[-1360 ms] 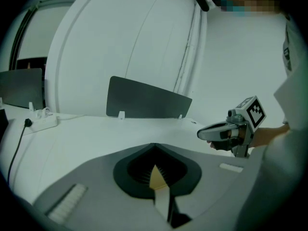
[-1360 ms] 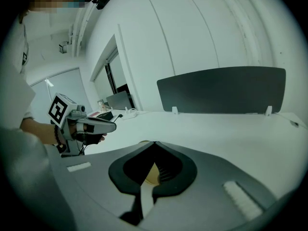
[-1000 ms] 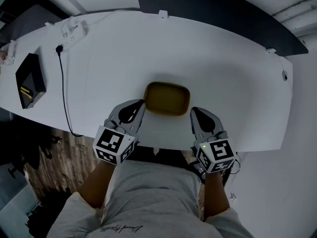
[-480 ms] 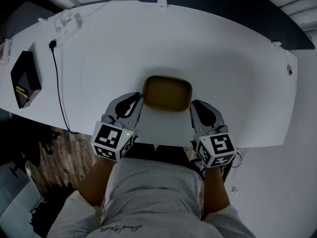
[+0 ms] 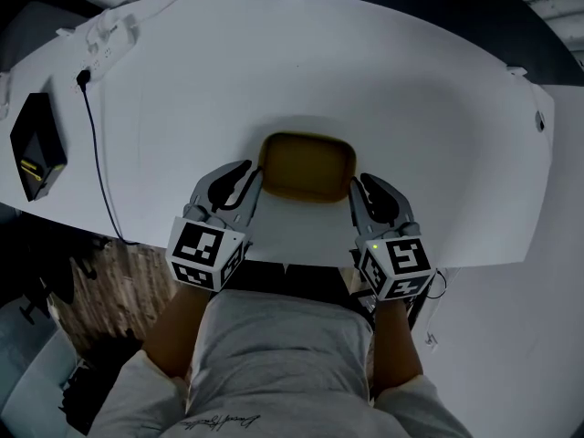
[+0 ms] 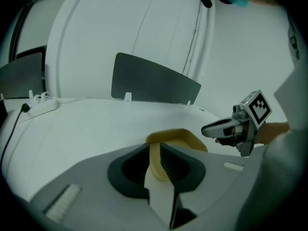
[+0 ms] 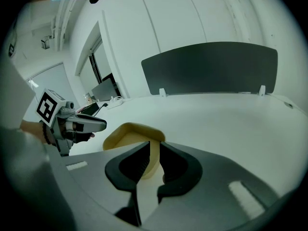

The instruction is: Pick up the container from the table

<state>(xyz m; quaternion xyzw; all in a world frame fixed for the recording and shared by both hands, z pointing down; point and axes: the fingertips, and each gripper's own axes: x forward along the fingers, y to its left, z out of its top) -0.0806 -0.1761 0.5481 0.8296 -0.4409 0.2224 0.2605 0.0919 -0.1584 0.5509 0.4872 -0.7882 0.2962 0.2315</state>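
Container [image 5: 307, 165] is sitting at the middle of the tabletop's [image 5: 438, 126] near edge as the left gripper [image 5: 245, 182] and the right gripper [image 5: 365, 194] are bracketing its two short ends, having moved up from just behind it a second ago. Each pair of jaws is now pinching narrowly on an end wall, so the two-handed grasp is looking set and the lift itself is remaining to be done

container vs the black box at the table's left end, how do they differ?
The container is a yellow open tray; the black box is dark. The container sits by the table's near edge, left gripper and right gripper clamped on its ends; the black box lies far left, untouched. Both are roughly rectangular.
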